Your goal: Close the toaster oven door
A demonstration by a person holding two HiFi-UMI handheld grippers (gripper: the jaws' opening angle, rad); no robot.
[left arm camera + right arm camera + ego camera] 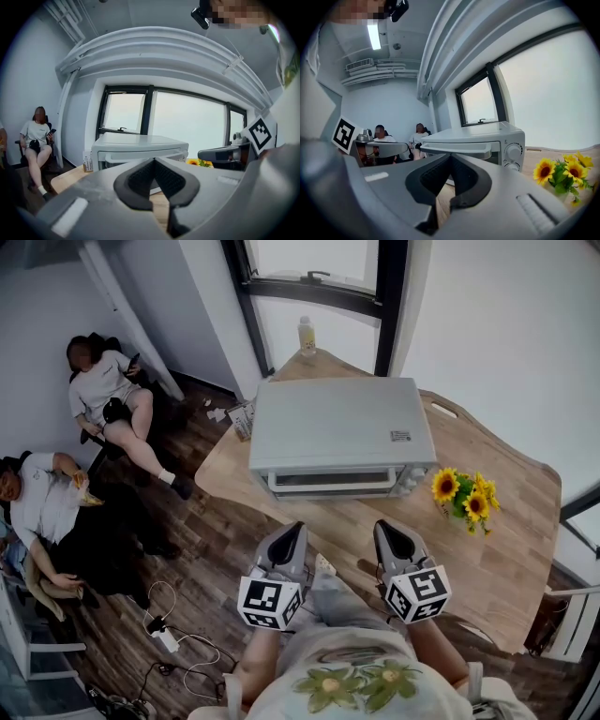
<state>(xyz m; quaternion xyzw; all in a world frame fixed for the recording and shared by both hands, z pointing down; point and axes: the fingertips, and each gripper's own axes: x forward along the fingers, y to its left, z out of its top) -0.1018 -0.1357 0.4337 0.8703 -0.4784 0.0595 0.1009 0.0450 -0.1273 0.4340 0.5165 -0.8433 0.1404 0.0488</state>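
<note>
Toaster oven (342,432) sits centre frame on the wooden table (487,559). Its door (333,482) stands upright against the front and looks shut, with the handle along its top edge. Left gripper (294,529) and right gripper (386,526) are at lower centre, well short of the oven. Both have their jaws pressed together and hold nothing. They are probably held back because the door needs no further push. Sunflowers (464,495) stand just right of the oven.
</note>
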